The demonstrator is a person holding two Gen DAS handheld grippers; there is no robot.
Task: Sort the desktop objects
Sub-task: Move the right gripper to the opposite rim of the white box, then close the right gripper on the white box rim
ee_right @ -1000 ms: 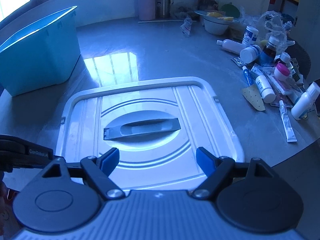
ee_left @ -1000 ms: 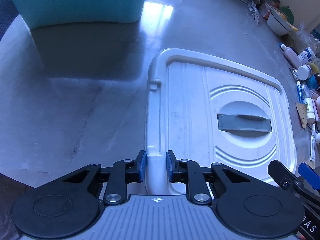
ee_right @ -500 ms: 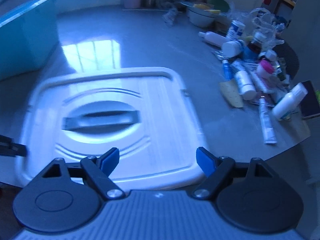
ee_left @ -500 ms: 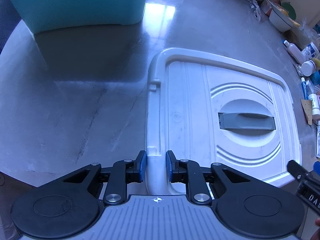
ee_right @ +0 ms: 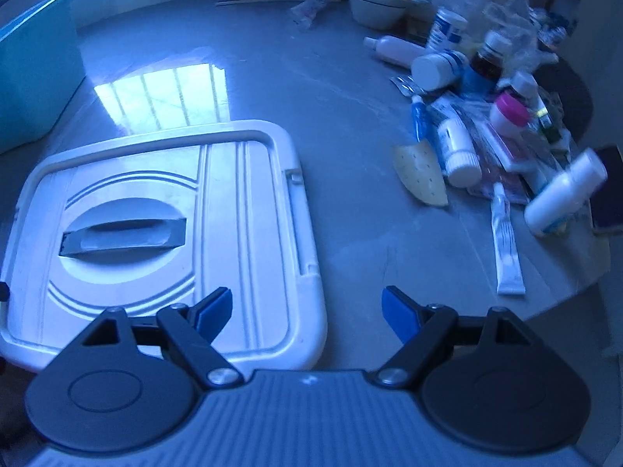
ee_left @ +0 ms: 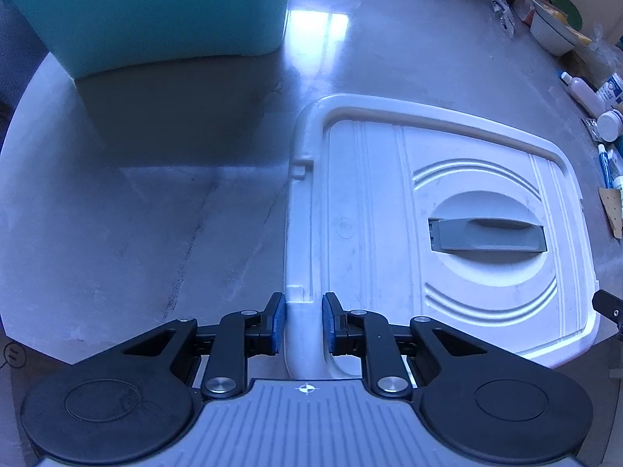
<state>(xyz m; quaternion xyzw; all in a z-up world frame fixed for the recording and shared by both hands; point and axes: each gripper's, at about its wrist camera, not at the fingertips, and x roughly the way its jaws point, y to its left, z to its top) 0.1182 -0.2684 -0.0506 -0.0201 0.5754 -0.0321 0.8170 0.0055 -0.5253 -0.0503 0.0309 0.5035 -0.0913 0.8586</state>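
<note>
The lid (ee_left: 373, 210) is white with raised curved ridges and a grey handle (ee_left: 486, 235). The bin (ee_left: 155, 11) is teal, the worktop (ee_left: 136, 214) grey and glossy. Each hand-held gripper is black with blue pads (ee_right: 397, 313). One jar's cap (ee_right: 512, 107) is pink.

readable text: none | bottle labels (ee_right: 447, 25): blurred, illegible | lid (ee_left: 370, 210): no legible marking

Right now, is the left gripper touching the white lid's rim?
Touching. The left wrist view shows the left gripper closed on the white lid; both blue pads press its raised rim, no gap visible.
</note>
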